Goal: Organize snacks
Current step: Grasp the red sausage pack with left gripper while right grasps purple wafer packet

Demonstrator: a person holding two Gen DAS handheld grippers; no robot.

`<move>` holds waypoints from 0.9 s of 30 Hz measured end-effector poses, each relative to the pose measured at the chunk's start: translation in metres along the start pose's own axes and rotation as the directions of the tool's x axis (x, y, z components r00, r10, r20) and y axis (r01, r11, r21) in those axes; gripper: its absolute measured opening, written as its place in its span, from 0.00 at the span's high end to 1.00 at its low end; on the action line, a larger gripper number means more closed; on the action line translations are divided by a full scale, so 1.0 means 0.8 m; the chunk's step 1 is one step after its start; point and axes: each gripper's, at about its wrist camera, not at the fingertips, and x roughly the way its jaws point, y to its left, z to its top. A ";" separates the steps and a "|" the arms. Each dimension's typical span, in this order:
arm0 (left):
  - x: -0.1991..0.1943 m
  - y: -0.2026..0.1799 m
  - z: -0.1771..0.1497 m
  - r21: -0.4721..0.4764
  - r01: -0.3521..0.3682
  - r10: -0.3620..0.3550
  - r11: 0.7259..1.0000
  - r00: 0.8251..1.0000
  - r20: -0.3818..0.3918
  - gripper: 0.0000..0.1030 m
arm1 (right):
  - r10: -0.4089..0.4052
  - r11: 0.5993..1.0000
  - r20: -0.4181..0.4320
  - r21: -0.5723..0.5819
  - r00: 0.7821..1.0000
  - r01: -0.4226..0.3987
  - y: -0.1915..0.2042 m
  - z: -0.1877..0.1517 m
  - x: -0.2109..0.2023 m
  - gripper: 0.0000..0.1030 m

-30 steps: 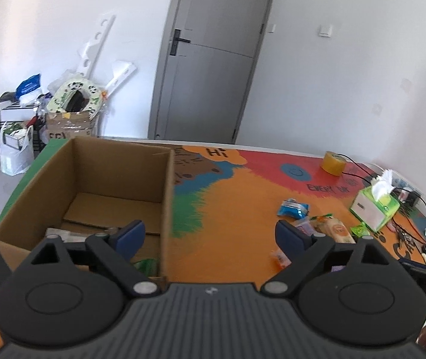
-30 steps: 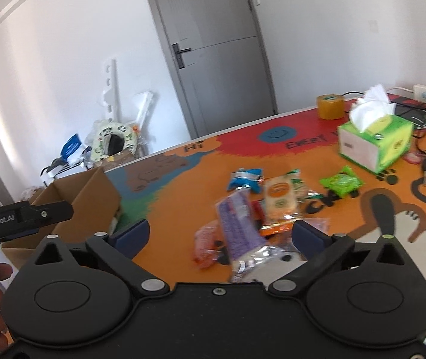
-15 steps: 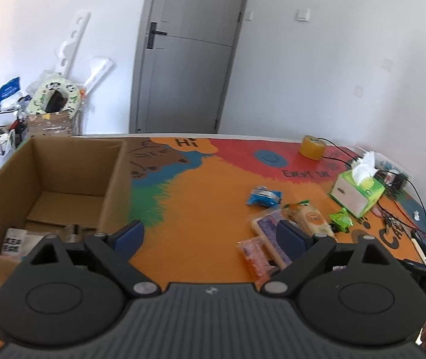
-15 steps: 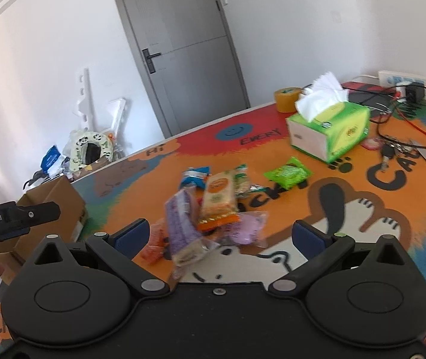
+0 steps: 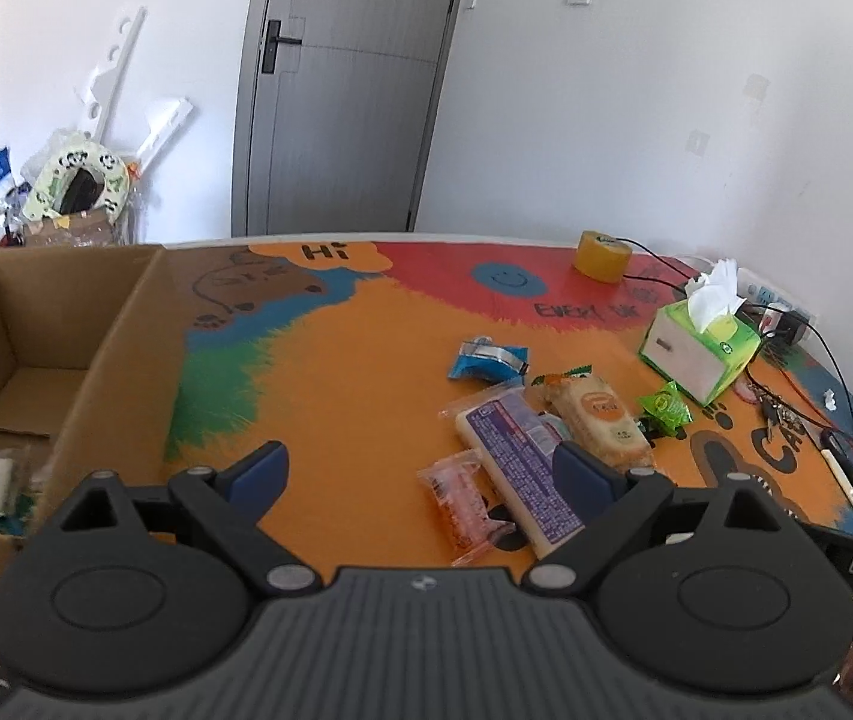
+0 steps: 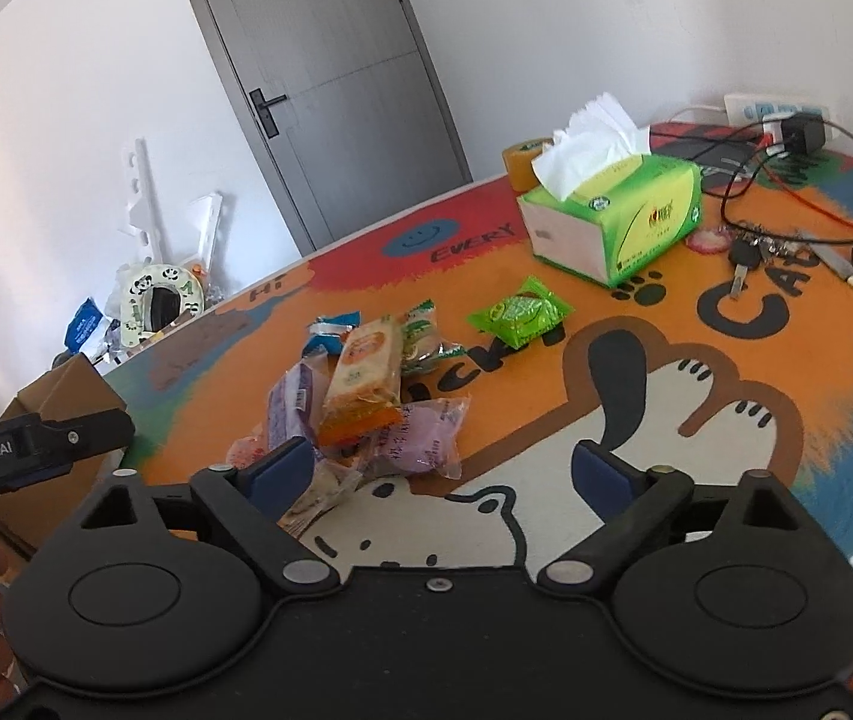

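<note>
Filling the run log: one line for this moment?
phase: reaching | left hand-held gripper: open, empty | right hand-held gripper: open, closing slightly, empty | snacks: on table | box: left

Right tool [image 6: 444,471], jaws just narrowing, empty above snack pile [image 6: 366,396].

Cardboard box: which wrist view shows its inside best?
The left wrist view. The cardboard box fills its left side, open top toward the camera, with packets on its floor. The right wrist view shows only an outer corner behind the other gripper.
</note>
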 end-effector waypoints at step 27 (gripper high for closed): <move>0.102 -0.010 -0.020 -0.011 0.029 -0.030 1.000 0.990 -0.140 0.53 | 0.018 0.998 -0.099 -0.050 0.995 -0.023 0.019 0.006 0.091 0.32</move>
